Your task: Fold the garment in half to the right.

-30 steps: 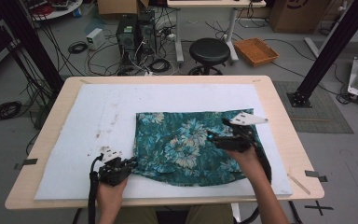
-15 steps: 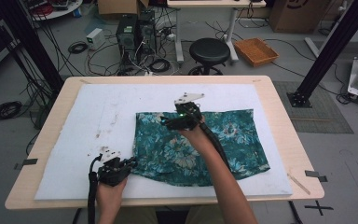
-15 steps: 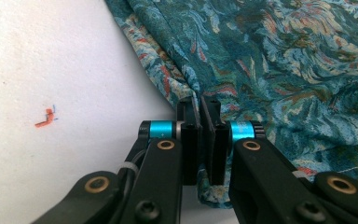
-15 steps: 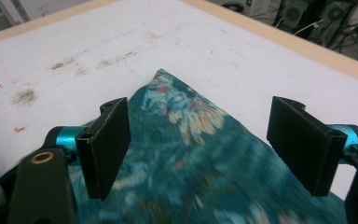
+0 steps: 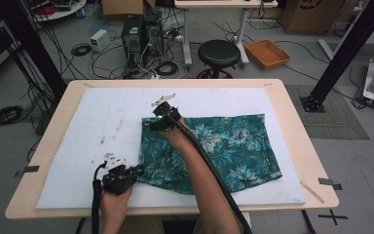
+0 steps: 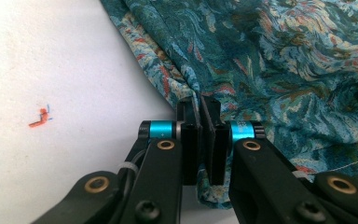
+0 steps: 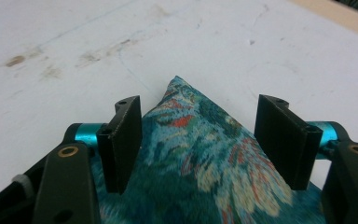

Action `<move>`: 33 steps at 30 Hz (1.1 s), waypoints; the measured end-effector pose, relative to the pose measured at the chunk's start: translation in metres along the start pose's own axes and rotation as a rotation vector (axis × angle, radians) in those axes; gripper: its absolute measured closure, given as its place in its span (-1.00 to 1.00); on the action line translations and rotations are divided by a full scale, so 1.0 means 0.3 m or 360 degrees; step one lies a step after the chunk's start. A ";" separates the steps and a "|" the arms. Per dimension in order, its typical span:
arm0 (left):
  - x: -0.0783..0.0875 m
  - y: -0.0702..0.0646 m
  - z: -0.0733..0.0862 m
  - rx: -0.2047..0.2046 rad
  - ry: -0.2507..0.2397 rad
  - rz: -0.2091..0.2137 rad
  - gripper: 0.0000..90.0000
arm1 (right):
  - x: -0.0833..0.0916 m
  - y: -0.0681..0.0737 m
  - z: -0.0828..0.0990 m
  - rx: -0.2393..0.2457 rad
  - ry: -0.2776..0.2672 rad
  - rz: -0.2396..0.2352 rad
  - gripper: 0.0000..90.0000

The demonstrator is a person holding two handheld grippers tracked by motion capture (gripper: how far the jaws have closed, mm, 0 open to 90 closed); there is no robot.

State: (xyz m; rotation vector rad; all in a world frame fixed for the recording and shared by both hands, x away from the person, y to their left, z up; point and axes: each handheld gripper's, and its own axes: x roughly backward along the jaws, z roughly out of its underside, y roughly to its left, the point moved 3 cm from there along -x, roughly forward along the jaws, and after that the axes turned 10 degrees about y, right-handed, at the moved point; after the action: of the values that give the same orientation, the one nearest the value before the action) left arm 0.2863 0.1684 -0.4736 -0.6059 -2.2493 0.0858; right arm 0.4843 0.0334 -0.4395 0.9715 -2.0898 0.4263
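Observation:
A teal floral cloth point(image 5: 224, 146) lies spread on the white mat point(image 5: 78, 126) right of centre. My left gripper point(image 5: 135, 170) sits at the cloth's near left corner, and in the left gripper view its jaws point(image 6: 199, 112) are shut on a pinch of the cloth's edge point(image 6: 261, 60). The person's right arm reaches across the cloth to its far left corner, where my right gripper point(image 5: 157, 122) hovers. In the right gripper view that gripper point(image 7: 198, 135) is open, its jaws standing either side of the pointed cloth corner point(image 7: 186, 112).
The mat covers a wooden table point(image 5: 292, 112) and carries brown smudges point(image 5: 117, 126) left of the cloth. Behind the table stand a black stool point(image 5: 218, 52), computer towers point(image 5: 141, 34) with cables, and an orange tray point(image 5: 268, 52) on the floor.
My right gripper has travelled from the cloth's right side leftward across it to the far left corner. The left gripper has stayed put at the near left corner.

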 end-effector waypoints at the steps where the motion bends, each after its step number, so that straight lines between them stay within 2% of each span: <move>1: 0.000 0.001 0.000 0.0001 0.0005 0.0001 0.93 | -0.018 0.000 -0.005 -0.0004 0.0027 -0.0003 -0.19; 5: 0.000 0.002 0.000 0.0006 0.0003 0.0008 0.93 | -0.077 0.019 -0.022 0.0048 0.0110 0.0035 0.06; 9: 0.001 0.007 0.000 0.0019 0.0001 0.0017 0.93 | -0.119 0.037 -0.029 0.0098 0.0219 0.0017 0.34; 12: 0.002 0.007 0.001 0.0023 -0.0001 0.0019 0.93 | -0.124 0.051 -0.037 0.0129 0.0240 0.0000 0.61; 15: 0.004 0.008 0.001 0.0028 -0.0003 0.0013 0.93 | -0.126 0.061 -0.038 0.0103 0.0247 -0.0043 0.86; 19: 0.016 0.017 0.001 0.0048 -0.0031 0.0052 0.94 | -0.125 0.044 -0.035 0.0000 0.0235 -0.0122 0.96; 20: 0.019 0.021 0.001 0.0055 -0.0041 0.0061 0.94 | -0.122 0.046 -0.035 -0.0001 0.0237 -0.0117 0.97; 21: 0.022 0.023 0.002 0.0044 -0.0042 0.0062 0.94 | -0.113 0.055 -0.040 0.0058 0.0214 -0.0098 0.97; 22: 0.026 0.025 0.003 0.0053 -0.0053 0.0070 0.94 | -0.113 0.055 -0.040 0.0058 0.0214 -0.0098 0.97; 25: 0.042 0.029 0.004 0.0068 -0.0087 0.0091 0.94 | -0.077 0.064 -0.059 0.0097 0.0125 -0.0105 0.97; 27: 0.053 0.025 -0.003 0.0063 -0.0114 0.0106 0.94 | -0.045 0.063 -0.073 0.0096 0.0060 -0.0120 0.97; 33: 0.097 -0.005 -0.056 0.0021 -0.0196 0.0169 0.93 | 0.034 0.033 -0.080 0.0074 -0.0019 -0.0119 0.97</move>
State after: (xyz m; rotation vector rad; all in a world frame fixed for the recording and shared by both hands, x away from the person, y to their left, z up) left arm 0.2811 0.1780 -0.4419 -0.7307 -2.3322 0.1958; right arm 0.4848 0.0486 -0.4162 1.0776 -2.0550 0.4333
